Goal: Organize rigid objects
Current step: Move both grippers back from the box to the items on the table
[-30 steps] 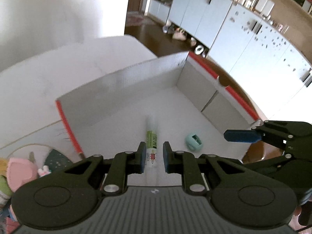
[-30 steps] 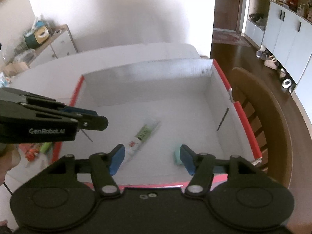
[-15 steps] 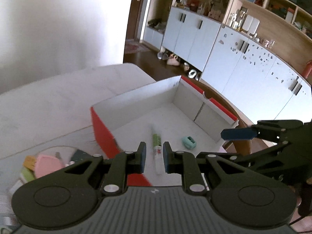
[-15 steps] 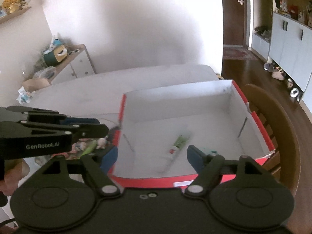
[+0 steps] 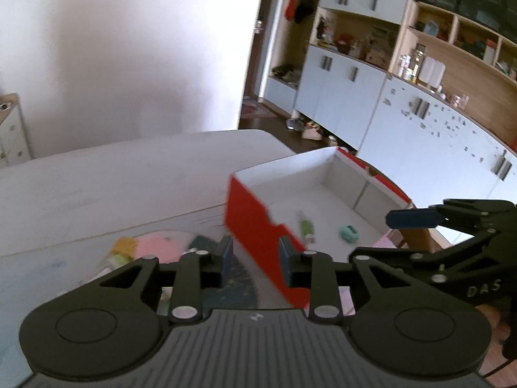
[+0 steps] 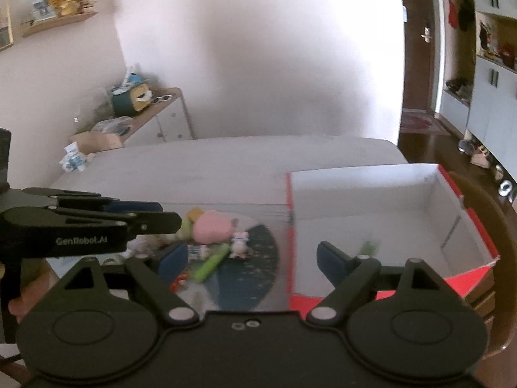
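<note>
Both tongs hang above the white tabletop (image 6: 200, 161) with nothing between their tips: the left tongs (image 5: 253, 255) stand partly apart over the near corner of the red box (image 5: 255, 223), and the right tongs (image 6: 252, 258) stand wide apart, straddling the box's left wall. Inside the white-lined box lie 2 things, a green-and-white tube (image 5: 306, 228) and, just beside it to the right, a small mint-green object (image 5: 348, 233). Left of the box a round dark tray (image 6: 258, 258) carries a heap of small items, among them a pink piece (image 6: 211, 226) and a light green stick (image 6: 210, 263).
</note>
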`<state>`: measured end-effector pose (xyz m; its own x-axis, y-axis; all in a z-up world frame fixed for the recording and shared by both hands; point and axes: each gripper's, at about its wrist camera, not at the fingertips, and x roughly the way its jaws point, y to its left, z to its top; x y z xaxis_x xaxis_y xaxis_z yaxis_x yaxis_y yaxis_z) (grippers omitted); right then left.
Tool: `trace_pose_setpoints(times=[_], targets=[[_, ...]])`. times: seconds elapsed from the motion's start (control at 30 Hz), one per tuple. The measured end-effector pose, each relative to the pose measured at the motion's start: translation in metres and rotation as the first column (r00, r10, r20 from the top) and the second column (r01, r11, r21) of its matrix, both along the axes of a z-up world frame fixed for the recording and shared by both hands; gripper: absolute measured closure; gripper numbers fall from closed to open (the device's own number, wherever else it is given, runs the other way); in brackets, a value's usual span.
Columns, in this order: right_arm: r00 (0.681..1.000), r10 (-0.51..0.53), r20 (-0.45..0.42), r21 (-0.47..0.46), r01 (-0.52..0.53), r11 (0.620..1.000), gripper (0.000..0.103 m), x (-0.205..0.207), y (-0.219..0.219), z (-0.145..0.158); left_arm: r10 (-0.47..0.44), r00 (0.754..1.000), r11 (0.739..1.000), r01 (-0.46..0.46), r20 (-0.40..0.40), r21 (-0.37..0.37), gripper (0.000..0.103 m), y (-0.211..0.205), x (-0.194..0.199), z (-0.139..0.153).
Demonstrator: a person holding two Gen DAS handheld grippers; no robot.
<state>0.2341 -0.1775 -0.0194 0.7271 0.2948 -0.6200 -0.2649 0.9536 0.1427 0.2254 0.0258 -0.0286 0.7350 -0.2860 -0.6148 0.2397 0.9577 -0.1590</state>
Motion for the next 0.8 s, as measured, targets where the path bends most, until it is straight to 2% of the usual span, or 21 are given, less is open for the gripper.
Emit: trace_pose_setpoints(times=[0.13, 0.2, 0.23, 0.27, 0.3, 0.37, 0.47, 0.53, 0.63, 0.73, 0.8], targets=[[1.0, 0.013, 0.017, 0.016, -0.013, 1.0, 0.016, -0.008, 0.022, -0.002, 0.036, 0.999, 0.999, -0.035, 0.029, -0.004, 0.073, 0.034, -0.016, 0.0], [1.0, 0.012, 0.019, 0.02, -0.012, 1.0, 0.015, -0.01, 0.034, -0.004, 0.049, 0.998, 0.999, -0.05, 0.046, 0.002, 0.07, 0.05, -0.025, -0.001], [1.0, 0.014, 0.019, 0.023, -0.015, 1.0, 0.015, -0.011, 0.039, -0.006, 0.051, 0.997, 0.999, -0.052, 0.058, 0.007, 0.056, 0.056, -0.029, -0.001], [1.0, 0.016, 0.018, 0.023, -0.016, 1.0, 0.014, -0.011, 0.045, -0.007, 0.057, 0.996, 0.998, -0.058, 0.074, 0.015, 0.036, 0.062, -0.034, -0.001], [1.0, 0.017, 0.016, 0.022, -0.017, 1.0, 0.014, -0.012, 0.049, -0.009, 0.066, 0.993, 0.997, -0.069, 0.096, 0.023, 0.03, 0.068, -0.039, -0.001], [1.0, 0.017, 0.014, 0.019, -0.018, 1.0, 0.012, -0.013, 0.059, -0.013, 0.07, 0.989, 0.997, -0.075, 0.132, 0.037, 0.029, 0.08, -0.049, -0.001], [1.0, 0.009, 0.018, 0.024, -0.01, 1.0, 0.004, -0.015, 0.071, -0.017, 0.061, 0.991, 0.998, -0.064, 0.121, 0.017, 0.028, 0.098, -0.057, -0.005], [1.0, 0.0, 0.022, 0.024, 0.0, 1.0, 0.002, -0.015, 0.077, -0.019, 0.068, 0.991, 0.998, -0.069, 0.114, 0.007, 0.024, 0.112, -0.062, -0.009], [1.0, -0.012, 0.015, 0.015, 0.012, 1.0, 0.001, -0.014, 0.086, -0.024, 0.087, 0.989, 0.996, -0.088, 0.122, 0.004, 0.023, 0.132, -0.072, -0.014], [1.0, -0.02, 0.005, -0.004, 0.02, 1.0, 0.001, -0.011, 0.098, -0.029, 0.099, 0.988, 0.995, -0.099, 0.117, 0.0, 0.017, 0.148, -0.078, -0.02], [1.0, -0.02, 0.0, -0.015, 0.02, 1.0, 0.001, -0.01, 0.104, -0.034, 0.109, 0.988, 0.994, -0.108, 0.11, -0.009, 0.017, 0.16, -0.082, -0.025]])
